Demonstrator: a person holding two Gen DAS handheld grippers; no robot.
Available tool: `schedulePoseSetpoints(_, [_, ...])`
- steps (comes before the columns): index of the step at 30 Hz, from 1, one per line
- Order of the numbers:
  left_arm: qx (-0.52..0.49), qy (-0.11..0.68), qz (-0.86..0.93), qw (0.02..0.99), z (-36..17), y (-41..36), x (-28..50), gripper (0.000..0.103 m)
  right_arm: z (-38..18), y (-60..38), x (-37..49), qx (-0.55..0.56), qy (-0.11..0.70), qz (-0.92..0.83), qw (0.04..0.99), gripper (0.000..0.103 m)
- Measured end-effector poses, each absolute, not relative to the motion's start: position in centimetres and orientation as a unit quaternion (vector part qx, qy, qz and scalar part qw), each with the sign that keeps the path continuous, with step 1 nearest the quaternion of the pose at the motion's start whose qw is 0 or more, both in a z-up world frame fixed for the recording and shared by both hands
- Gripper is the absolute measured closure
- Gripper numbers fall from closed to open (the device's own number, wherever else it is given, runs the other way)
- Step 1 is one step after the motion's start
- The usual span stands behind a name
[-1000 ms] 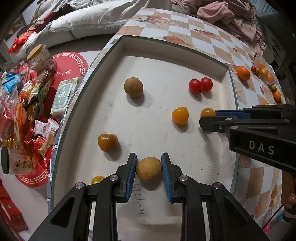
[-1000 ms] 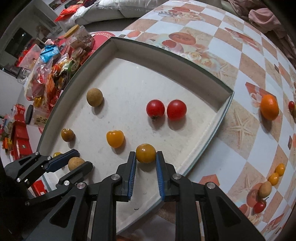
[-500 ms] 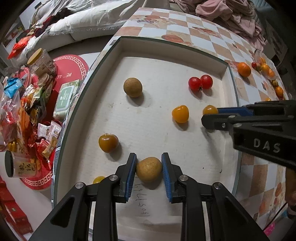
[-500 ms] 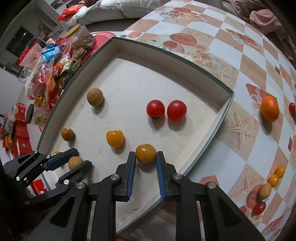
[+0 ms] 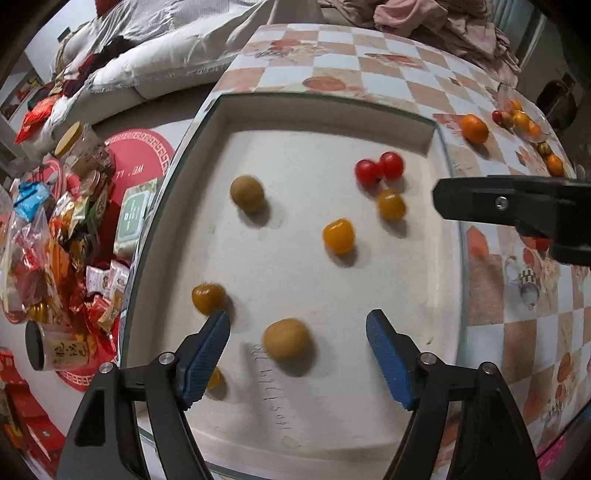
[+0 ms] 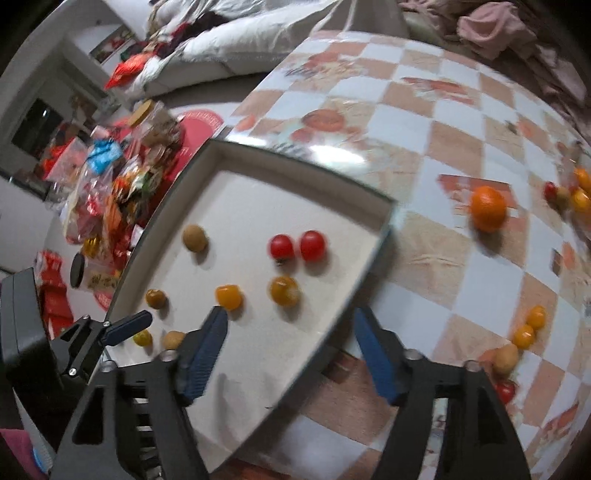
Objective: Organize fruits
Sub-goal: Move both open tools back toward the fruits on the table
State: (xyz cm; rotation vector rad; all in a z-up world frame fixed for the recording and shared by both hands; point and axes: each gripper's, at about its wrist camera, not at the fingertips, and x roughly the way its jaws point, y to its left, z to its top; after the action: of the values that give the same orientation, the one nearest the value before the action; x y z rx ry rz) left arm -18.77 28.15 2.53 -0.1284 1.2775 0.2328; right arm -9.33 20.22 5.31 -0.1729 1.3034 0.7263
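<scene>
Left gripper [image 5: 298,334] jaws just opened off brown fruit [image 5: 287,339], right gripper [image 6: 290,332] likewise released yellow tomato [image 6: 284,291]

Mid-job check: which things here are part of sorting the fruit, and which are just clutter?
Job:
- tray
- tan fruit between the open left gripper jaws
- red tomatoes
- yellow tomato
- orange on the table
- loose fruit by the open right gripper

Lying about:
- snack packets
- wipes pack
- pink clothes
</scene>
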Motion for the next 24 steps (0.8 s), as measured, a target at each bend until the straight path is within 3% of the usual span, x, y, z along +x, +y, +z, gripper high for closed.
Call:
schedulePoseSetpoints(13, [-0.015,0.565,0.029,0.825,5.9,20.0,-13.7,0.026,5.1,6.4,-6.9,-0.009,0.604,0.198,0.772,0.028])
schedulePoseSetpoints(24, [0.019,0.575,-0.041,0.817,3.1,12.1,-9.0,0.026,3.2,-2.2,-6.9,0.010,0.619,0.125,0.775,0.028])
